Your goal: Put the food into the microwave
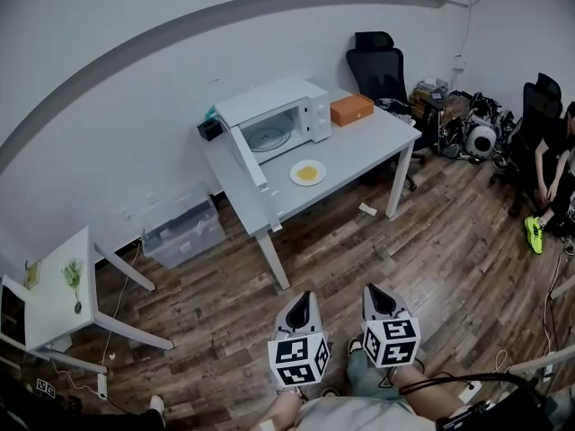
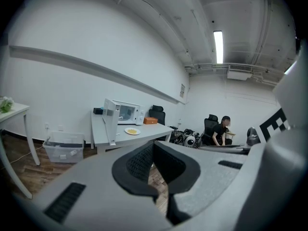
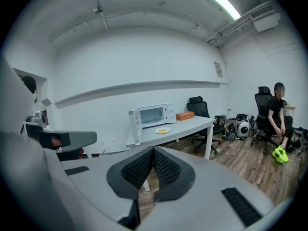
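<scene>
2 ribbed black pad pairs sit clenched on nothing: left gripper point(image 1: 305, 297), right gripper point(image 1: 374, 290). Boxy white microwave point(image 1: 274, 115) stands door-open beside round plate point(image 1: 295, 174) of yellow food point(image 1: 308, 173).

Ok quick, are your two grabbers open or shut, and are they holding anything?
Left gripper: shut, jaws together, holding nothing.
Right gripper: shut, jaws together, holding nothing.
</scene>
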A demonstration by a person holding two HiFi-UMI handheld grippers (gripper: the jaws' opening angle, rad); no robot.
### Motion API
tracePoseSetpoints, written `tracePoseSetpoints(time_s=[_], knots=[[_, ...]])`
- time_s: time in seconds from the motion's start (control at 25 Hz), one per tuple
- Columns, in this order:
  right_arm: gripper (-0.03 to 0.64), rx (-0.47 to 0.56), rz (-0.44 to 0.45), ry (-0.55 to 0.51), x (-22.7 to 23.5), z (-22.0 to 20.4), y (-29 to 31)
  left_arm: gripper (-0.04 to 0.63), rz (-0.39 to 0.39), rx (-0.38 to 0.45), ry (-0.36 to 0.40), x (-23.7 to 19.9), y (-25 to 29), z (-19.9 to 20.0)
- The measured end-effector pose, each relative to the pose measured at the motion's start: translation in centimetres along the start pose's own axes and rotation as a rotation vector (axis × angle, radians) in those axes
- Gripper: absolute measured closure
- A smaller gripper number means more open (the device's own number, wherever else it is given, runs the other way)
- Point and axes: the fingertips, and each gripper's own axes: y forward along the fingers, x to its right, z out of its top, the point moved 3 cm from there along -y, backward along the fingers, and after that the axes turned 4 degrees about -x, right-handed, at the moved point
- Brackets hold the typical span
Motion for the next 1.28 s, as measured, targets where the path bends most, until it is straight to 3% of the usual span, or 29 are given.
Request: tracePoseSetpoints(time_s=[0.52,1.28], knots=[[0.600,0.002,0.057,-0.030,2.8,4.9,6.9,0.594,0.048,0.006,-0.013,-1.0,7.1,3.5],[0.600,-0.042,0.148,-0.035,7.2,8.5,13.5,0.594,0.123,-0.015,-0.076,-0.8,14.4,5.6]])
